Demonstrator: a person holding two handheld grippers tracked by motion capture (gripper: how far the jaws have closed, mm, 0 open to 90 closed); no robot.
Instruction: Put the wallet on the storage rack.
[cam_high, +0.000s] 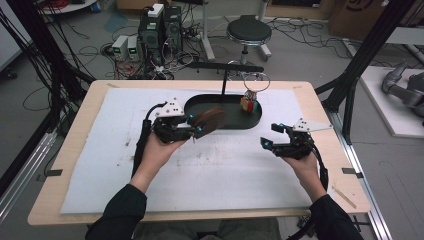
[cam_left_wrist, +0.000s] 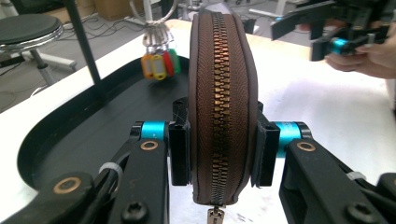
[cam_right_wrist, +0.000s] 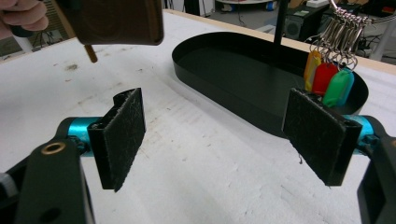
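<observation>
High view shows the left gripper (cam_high: 196, 125) clamping the brown pouch (cam_high: 209, 120) at frame centre, over the tray (cam_high: 200, 102) rim, so keep it edge-up and steady while the right gripper (cam_high: 272, 135), jaws wide and empty, comes for the zip pull (cam_left_wrist: 215, 215).

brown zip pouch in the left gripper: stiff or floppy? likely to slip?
Probably fairly stiff: the pouch stands upright on edge between the left gripper's pads without sagging. Slip looks unlikely, since the pads press on both flat sides of what looks like matte fabric. Its rounded edge suggests it could roll or tip if set down on edge on the mat.
</observation>
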